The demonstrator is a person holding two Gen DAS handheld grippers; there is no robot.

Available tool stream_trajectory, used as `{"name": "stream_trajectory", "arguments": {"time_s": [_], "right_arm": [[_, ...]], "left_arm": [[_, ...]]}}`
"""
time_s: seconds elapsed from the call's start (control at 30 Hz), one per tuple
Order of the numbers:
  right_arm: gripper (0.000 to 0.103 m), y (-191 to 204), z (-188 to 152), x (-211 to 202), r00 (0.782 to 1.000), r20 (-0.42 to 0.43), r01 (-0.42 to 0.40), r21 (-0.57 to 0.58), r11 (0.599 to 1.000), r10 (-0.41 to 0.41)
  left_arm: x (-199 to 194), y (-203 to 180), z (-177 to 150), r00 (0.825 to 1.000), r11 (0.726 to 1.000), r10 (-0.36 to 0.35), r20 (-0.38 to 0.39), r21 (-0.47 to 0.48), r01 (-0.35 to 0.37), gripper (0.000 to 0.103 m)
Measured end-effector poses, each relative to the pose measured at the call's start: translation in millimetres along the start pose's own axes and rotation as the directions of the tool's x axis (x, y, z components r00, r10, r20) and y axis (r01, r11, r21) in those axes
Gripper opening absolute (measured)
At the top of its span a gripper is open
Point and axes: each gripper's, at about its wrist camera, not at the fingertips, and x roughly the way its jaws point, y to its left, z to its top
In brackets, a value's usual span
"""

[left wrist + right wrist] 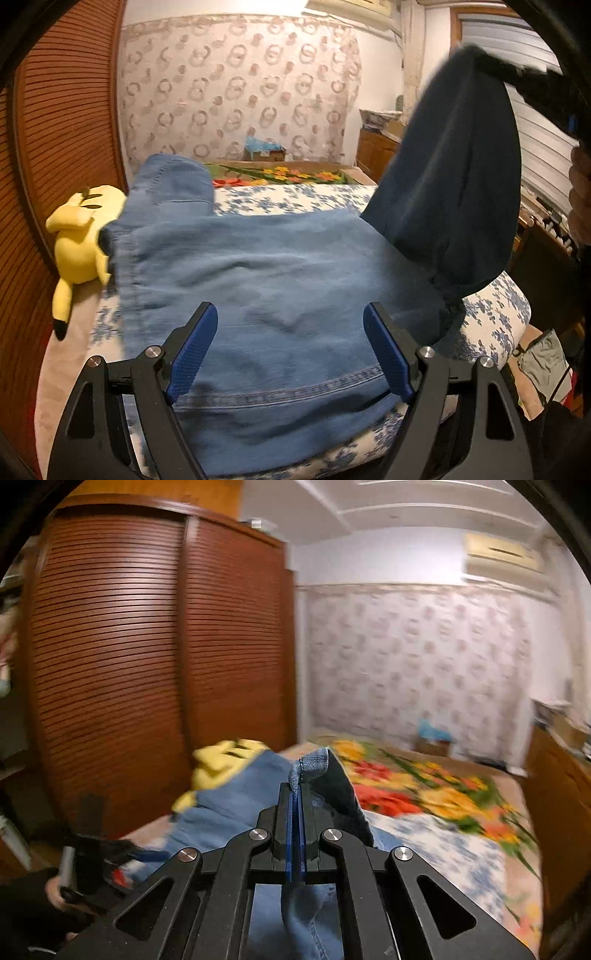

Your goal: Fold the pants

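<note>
Light blue denim pants (258, 280) lie spread on the bed. My left gripper (290, 350) hovers open just above the near hem, its blue pads (192, 354) wide apart and holding nothing. My right gripper (296, 794) is shut on the hem of one pant leg (314, 766) and holds it raised. In the left wrist view that lifted leg (454, 177) hangs up to the right, showing its darker inside, with the right gripper (543, 88) at its top. The left gripper (99, 853) shows low at the left of the right wrist view.
A yellow plush toy (79, 240) lies against the pants' left edge. The bed has a blue-floral sheet (495, 325) and a bright flowered blanket (443, 794) behind. A brown slatted wardrobe (147, 664) stands left. A wooden dresser (376, 147) stands to the right.
</note>
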Motion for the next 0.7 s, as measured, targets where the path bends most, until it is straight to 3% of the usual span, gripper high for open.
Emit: {"name": "stream_trajectory", "arguments": {"time_s": [0.1,0.2,0.37,0.47,0.7], "right_arm": [[0.002,20,7,26,0.994,-0.037,-0.099,-0.015,0.995,0.099],[0.018,31,5,50,0.989,-0.084,-0.123,-0.048,0.991,0.118],[0.029,18,1,70,0.985,-0.134,-0.113,-0.047,0.992,0.106],[0.032,17,6,60,0.986,-0.152,-0.076,-0.067,0.995,0.066],[0.038,24,-11,72,0.965,-0.260,-0.030,-0.022,0.999,0.023]], "left_arm": [[-7,13,-2,1.000,1.000,0.019,0.008,-0.021,-0.018,0.082],[-9,23,-4,0.999,0.999,0.031,0.009,-0.037,-0.030,0.082],[-9,34,-10,0.999,0.997,0.042,0.008,-0.063,-0.041,0.082],[-6,35,-13,0.999,0.997,0.039,0.000,-0.070,-0.039,0.082],[10,36,-22,0.999,0.998,0.024,-0.041,-0.061,-0.027,0.082]]}}
